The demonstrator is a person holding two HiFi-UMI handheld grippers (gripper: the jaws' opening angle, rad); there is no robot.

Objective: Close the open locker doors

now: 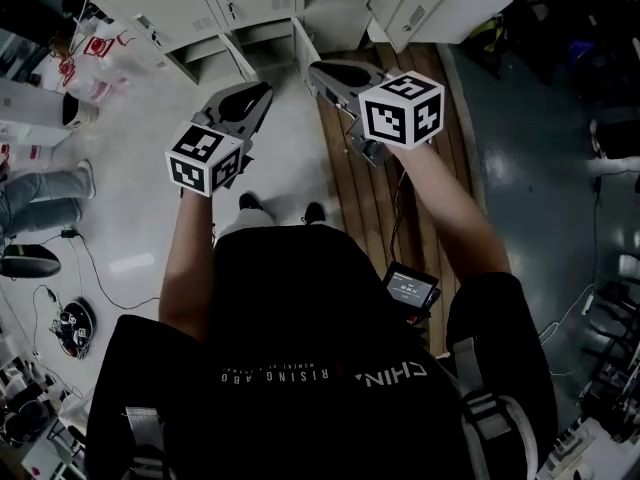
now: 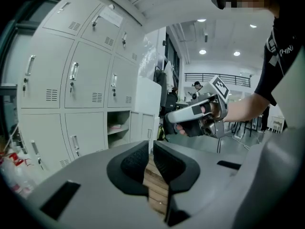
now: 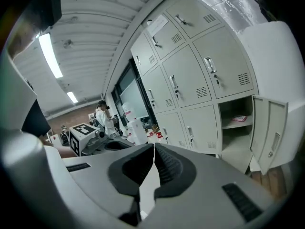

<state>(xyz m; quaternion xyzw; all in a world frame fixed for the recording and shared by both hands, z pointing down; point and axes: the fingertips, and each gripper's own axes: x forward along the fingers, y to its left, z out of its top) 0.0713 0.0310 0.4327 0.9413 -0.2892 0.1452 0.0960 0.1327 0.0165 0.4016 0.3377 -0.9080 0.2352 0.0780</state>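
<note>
- The bank of grey lockers stands ahead of the person. Most of its doors are flush and latched, so the work left lies at its near end.
- A large open locker door swings out over the strip of wooden planks, its vent and handle facing up in the head view. It looks like the widest swing to push home.
- A lower locker door also hangs open beside its open compartment, hinged on the far side from it. Pressing on its free edge should carry it shut.
- The right gripper is held out in front and roughly level, well apart from both doors. Its jaws are pressed together on nothing, which I take as a blunt tip for pushing rather than gripping.
- The left gripper sits beside it, also closed and empty, with only planks showing through the slit below its pads. It is also well short of any door.
- A small red and white item lies on the compartment's shelf, set back enough that it should not block the door.
</note>
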